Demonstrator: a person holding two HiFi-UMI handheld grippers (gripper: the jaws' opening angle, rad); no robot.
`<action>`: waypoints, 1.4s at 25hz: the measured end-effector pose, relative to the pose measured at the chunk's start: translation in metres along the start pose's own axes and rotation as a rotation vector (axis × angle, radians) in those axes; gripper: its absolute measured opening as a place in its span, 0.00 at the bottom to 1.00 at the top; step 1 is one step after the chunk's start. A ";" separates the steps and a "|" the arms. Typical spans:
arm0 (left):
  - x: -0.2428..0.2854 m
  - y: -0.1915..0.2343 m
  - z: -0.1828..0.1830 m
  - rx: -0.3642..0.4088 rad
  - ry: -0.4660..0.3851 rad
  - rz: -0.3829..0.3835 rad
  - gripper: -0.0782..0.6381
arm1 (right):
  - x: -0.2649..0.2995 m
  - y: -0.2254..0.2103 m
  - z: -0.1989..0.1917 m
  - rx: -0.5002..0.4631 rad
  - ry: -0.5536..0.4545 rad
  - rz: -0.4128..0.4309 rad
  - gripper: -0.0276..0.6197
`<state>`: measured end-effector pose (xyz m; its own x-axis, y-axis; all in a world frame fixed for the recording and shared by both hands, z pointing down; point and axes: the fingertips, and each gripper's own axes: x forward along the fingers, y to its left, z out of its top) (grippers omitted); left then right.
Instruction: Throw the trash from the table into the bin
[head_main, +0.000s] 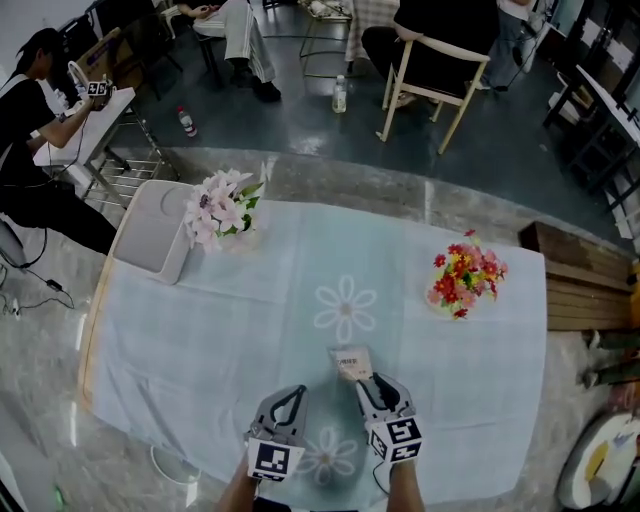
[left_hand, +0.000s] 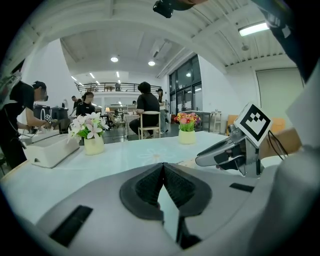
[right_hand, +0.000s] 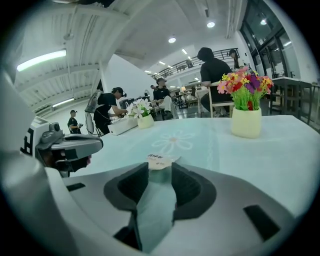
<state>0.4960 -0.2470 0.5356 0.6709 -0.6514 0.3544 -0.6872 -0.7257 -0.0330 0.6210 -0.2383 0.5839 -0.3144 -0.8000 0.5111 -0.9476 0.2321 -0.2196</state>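
Head view gives me a white tray (head_main: 150, 235) at the desk's (head_main: 200, 340) far left, pale flowers (head_main: 225, 208) in a vase beside it, and red-yellow flowers (head_main: 466, 278) potted on the right. A small paper scrap (head_main: 352, 362), its print unreadable, lies flat on the desk at the tips of the right gripper (head_main: 366, 380), whose jaws stand apart; the left gripper (head_main: 291, 395) is closed, empty

Left gripper (head_main: 293, 393) jaws together, right gripper (head_main: 367, 381) jaws apart, both tilted downward
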 end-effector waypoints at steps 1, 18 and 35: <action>0.000 0.001 -0.001 -0.008 0.004 0.005 0.12 | 0.001 0.000 0.000 0.000 0.003 0.001 0.27; -0.018 0.017 -0.009 -0.045 0.013 0.059 0.12 | 0.008 0.001 0.008 -0.040 -0.020 -0.037 0.07; -0.115 0.073 -0.005 -0.087 -0.044 0.256 0.12 | -0.007 0.103 0.056 -0.201 -0.095 0.078 0.07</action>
<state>0.3675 -0.2239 0.4976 0.4819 -0.8217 0.3041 -0.8563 -0.5153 -0.0355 0.5287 -0.2397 0.5112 -0.3892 -0.8216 0.4165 -0.9160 0.3930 -0.0808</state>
